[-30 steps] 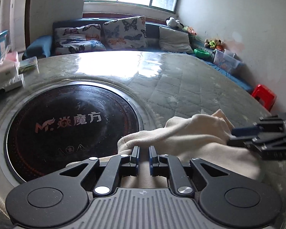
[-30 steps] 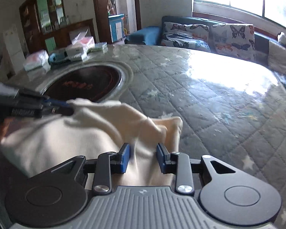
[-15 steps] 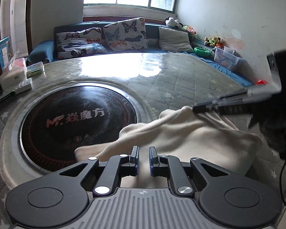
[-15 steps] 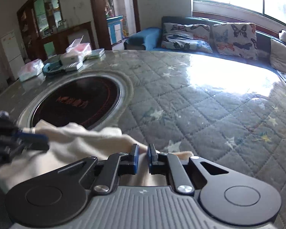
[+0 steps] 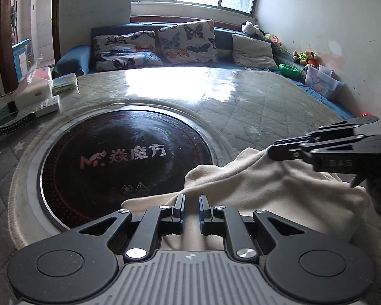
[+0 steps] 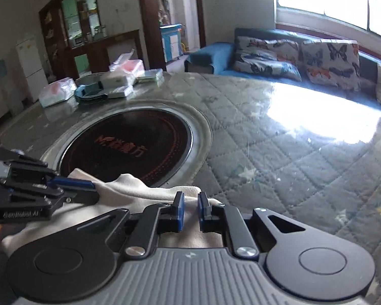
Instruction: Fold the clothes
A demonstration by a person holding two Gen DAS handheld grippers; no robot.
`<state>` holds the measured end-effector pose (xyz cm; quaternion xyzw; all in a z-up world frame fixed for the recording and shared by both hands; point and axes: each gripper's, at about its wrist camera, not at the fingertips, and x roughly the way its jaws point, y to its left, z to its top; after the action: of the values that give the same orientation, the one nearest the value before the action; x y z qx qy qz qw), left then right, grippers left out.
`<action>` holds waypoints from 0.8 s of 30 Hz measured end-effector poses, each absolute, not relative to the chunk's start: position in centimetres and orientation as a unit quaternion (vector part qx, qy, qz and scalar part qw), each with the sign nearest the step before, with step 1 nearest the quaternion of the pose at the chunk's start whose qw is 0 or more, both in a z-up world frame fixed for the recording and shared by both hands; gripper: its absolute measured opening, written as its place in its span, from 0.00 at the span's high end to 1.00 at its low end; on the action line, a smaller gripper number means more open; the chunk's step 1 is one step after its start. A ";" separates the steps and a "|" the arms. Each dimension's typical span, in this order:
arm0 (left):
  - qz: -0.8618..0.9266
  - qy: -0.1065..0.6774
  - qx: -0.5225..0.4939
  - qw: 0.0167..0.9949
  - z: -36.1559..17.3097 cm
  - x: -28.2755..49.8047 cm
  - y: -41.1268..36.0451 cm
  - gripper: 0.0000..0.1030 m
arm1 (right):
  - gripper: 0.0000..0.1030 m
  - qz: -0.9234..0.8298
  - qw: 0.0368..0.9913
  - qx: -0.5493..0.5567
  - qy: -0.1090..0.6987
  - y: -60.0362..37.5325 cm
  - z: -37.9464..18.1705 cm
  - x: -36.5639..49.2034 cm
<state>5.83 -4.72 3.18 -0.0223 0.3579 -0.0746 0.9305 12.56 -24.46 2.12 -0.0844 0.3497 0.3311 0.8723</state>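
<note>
The cream garment (image 5: 279, 190), bunched at the desk's (image 5: 254, 106) near edge partly over the black cooktop (image 5: 119, 162), is now clamped by both the left tongs (image 5: 191, 207) and right tongs (image 6: 190, 209), the right having closed on it a second ago, ready for a fold.

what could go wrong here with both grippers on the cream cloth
The cream garment overlaps the black cooktop disc; if that is warm, the fabric could scorch. Both the left gripper and right gripper pinch only narrow bits of edge, so a pull might slip a corner free and undo the fold.
</note>
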 end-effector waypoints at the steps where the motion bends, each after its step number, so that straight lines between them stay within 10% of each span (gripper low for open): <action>1: -0.076 0.353 -0.019 0.932 3.4 5.3 -4.8 0.85 | 0.90 0.334 0.873 -0.091 0.345 -24.7 2.4 12.1; 24: -0.185 0.335 -0.010 0.924 2.4 -2.9 -4.7 0.79 | 0.91 0.315 0.878 -0.084 0.351 -33.4 1.1 2.3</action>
<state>-2.91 -4.67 2.43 -0.0101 0.3347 -0.1853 0.9239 2.30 -33.38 1.07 -0.0845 0.3512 0.3147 0.8778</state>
